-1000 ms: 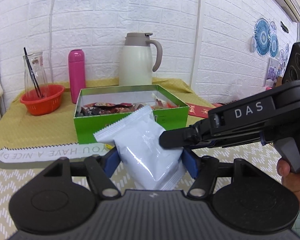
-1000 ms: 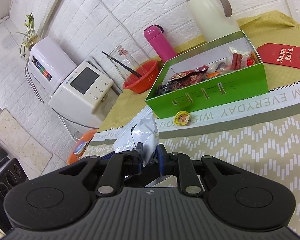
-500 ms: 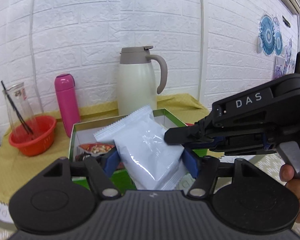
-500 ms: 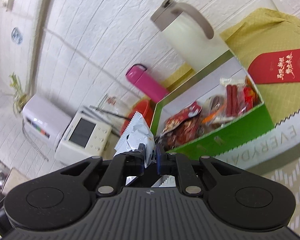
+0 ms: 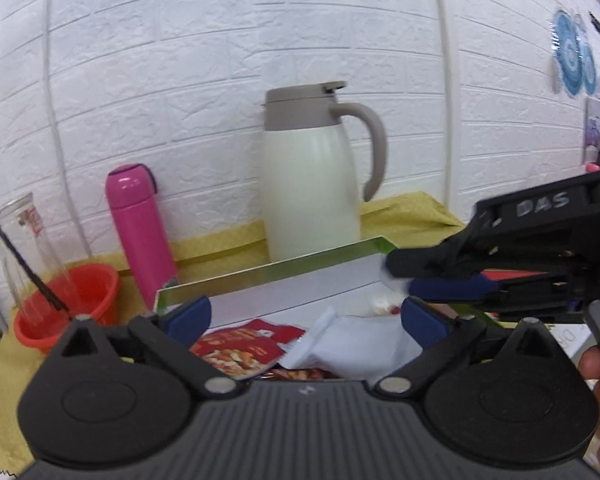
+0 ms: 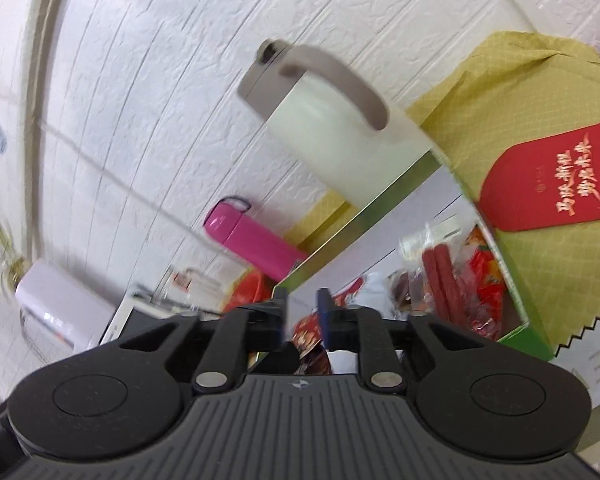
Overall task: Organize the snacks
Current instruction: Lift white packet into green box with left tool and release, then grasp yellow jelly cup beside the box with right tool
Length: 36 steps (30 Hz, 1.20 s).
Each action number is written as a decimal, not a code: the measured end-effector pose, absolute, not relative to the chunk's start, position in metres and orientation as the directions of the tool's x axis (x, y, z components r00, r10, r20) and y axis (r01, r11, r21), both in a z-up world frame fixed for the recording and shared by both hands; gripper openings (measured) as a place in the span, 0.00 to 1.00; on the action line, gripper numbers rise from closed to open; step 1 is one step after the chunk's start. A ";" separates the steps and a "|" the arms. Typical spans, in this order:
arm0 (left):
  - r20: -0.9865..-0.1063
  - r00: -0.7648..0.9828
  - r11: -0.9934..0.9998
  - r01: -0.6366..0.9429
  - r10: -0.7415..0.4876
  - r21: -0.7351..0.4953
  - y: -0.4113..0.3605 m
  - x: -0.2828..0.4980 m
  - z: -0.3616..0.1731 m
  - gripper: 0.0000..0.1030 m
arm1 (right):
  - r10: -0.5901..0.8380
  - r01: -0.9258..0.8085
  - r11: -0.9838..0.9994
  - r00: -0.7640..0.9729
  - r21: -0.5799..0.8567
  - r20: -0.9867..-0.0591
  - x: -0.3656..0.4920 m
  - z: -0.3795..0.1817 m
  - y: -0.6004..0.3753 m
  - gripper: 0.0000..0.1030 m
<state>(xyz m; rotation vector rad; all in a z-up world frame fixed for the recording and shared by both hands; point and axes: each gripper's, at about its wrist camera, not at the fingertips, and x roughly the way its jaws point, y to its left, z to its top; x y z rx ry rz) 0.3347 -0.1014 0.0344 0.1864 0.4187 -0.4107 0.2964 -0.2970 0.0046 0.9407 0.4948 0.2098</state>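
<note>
Here, against a white brick wall, a cream thermos jug (image 5: 310, 184) and pink flask (image 5: 138, 232) stand on the yellow tablecloth (image 6: 540, 120). The white snack packet (image 5: 352, 346) now lies inside the green box (image 5: 276, 276), released a moment ago; left gripper (image 5: 306, 318) spread wide, right gripper (image 6: 303, 312) slightly parted, both empty.

The left claw (image 5: 306, 316) hides the green box's (image 5: 276, 270) near wall; the white packet (image 5: 360, 346) is motion-blurred.

Both wrist cameras look closely into the green box (image 5: 268, 276).
</note>
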 end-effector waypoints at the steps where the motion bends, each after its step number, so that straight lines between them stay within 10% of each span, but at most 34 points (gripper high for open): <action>1: -0.428 0.836 0.908 0.412 -0.343 0.077 -0.095 0.336 0.035 0.98 | 0.378 0.044 0.577 0.871 0.815 -0.315 0.295 0.005 -0.298 1.00; 10: -0.395 0.878 0.959 0.283 -0.271 -0.030 -0.017 0.273 0.046 0.99 | 0.518 -0.238 0.721 0.809 0.650 -0.278 0.249 0.029 -0.264 1.00; 19: -0.469 0.873 0.989 0.089 -0.136 -0.121 0.043 0.186 0.013 0.99 | 0.434 -0.238 0.878 0.763 0.416 -0.479 0.223 0.003 -0.207 1.00; 27: -0.462 0.862 0.962 0.265 -0.206 0.066 0.014 0.200 -0.021 0.99 | 0.308 -0.274 0.950 0.772 0.146 -0.556 0.217 -0.010 -0.174 1.00; 31: -0.459 0.858 0.906 0.361 -0.230 0.222 0.002 0.212 -0.031 0.99 | 0.452 -0.307 0.889 0.705 0.339 -0.546 0.233 -0.016 -0.190 1.00; 36: -0.518 0.731 0.846 0.532 -0.445 0.023 0.003 0.253 -0.042 0.99 | 0.538 -0.104 0.750 0.671 0.654 -0.510 0.258 -0.037 -0.215 1.00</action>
